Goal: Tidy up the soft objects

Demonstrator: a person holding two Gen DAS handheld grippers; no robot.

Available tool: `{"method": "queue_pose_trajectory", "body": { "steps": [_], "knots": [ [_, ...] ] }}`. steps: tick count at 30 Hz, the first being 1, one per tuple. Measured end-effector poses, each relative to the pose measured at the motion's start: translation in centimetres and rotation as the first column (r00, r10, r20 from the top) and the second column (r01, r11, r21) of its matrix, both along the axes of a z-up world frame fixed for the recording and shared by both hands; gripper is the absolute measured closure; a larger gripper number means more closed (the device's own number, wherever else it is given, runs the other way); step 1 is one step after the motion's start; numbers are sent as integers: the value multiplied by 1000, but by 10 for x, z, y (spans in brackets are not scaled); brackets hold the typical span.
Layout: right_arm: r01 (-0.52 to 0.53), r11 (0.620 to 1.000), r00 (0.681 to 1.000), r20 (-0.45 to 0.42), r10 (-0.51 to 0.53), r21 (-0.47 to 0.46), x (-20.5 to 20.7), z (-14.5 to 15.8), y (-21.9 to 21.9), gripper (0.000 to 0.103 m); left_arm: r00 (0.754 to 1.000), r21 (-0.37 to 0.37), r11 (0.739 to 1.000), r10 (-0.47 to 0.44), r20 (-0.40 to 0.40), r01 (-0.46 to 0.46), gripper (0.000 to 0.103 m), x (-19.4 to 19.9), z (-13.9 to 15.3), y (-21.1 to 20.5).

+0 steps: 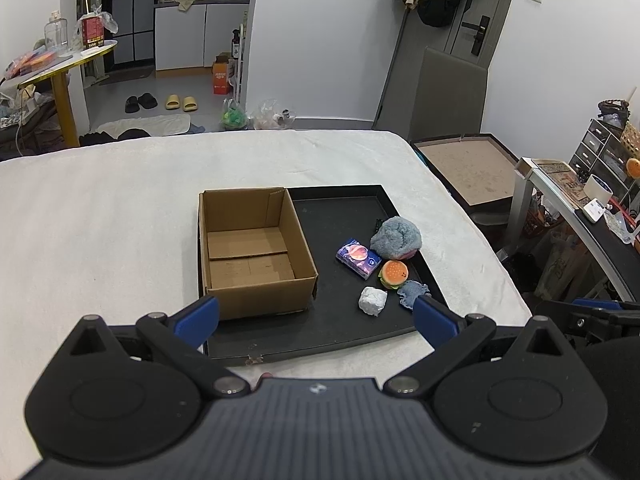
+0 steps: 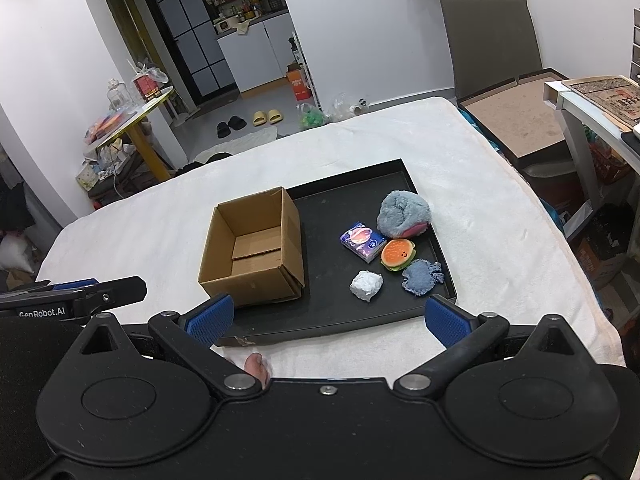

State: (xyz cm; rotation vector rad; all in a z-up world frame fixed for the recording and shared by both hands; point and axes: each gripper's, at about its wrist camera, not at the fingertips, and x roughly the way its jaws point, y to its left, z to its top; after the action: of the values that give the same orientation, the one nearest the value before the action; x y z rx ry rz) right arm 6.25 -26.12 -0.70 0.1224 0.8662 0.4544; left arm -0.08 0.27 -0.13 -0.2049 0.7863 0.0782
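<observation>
White bedding (image 1: pixel 120 208) covers the bed in front of me, with a black tray (image 1: pixel 340 328) lying on it. At the tray's left end stands an empty cardboard box (image 1: pixel 256 276), flaps open. To its right, on the tray floor, lie the soft things: a grey plush (image 1: pixel 396 238), a tissue pack (image 1: pixel 358 258), a burger toy (image 1: pixel 394 274), a blue cloth (image 1: pixel 412 292) and a white wad (image 1: pixel 373 301), all close together, none in the box. I hold my left gripper (image 1: pixel 316 316) and right gripper (image 2: pixel 326 316) above the tray's near edge, both spread wide and grasping nothing.
</observation>
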Motion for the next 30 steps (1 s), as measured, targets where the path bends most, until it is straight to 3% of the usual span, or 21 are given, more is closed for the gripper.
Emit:
{"method": "queue_pose_trajectory", "body": {
  "steps": [30],
  "knots": [
    [0, 1000, 1000, -10, 0, -3, 3, 1, 1, 0, 1000, 1, 1000, 1, -1, -1, 1, -1, 0, 3]
  ]
}}
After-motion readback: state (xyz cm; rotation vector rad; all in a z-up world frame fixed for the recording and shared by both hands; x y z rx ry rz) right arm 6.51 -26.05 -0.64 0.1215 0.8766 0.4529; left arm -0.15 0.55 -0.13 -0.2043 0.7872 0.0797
